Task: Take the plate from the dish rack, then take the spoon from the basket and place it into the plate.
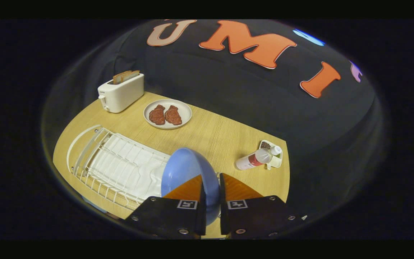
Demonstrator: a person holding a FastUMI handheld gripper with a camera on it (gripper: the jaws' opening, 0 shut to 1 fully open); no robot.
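Step one in hand: gripper [211, 185] fingers pinch blue plate [183, 169] on edge, lower centre of frame, beside white dish rack [95, 158]. Next, I judge: set it flat on wooden table [210, 136].

The camera rides on the gripper [211, 187], looking forward along its two fingers and down at a slant onto the table [214, 133]. It sits close above the near edge, facing the booth's dark cloth wall [228, 97] beyond the far side.
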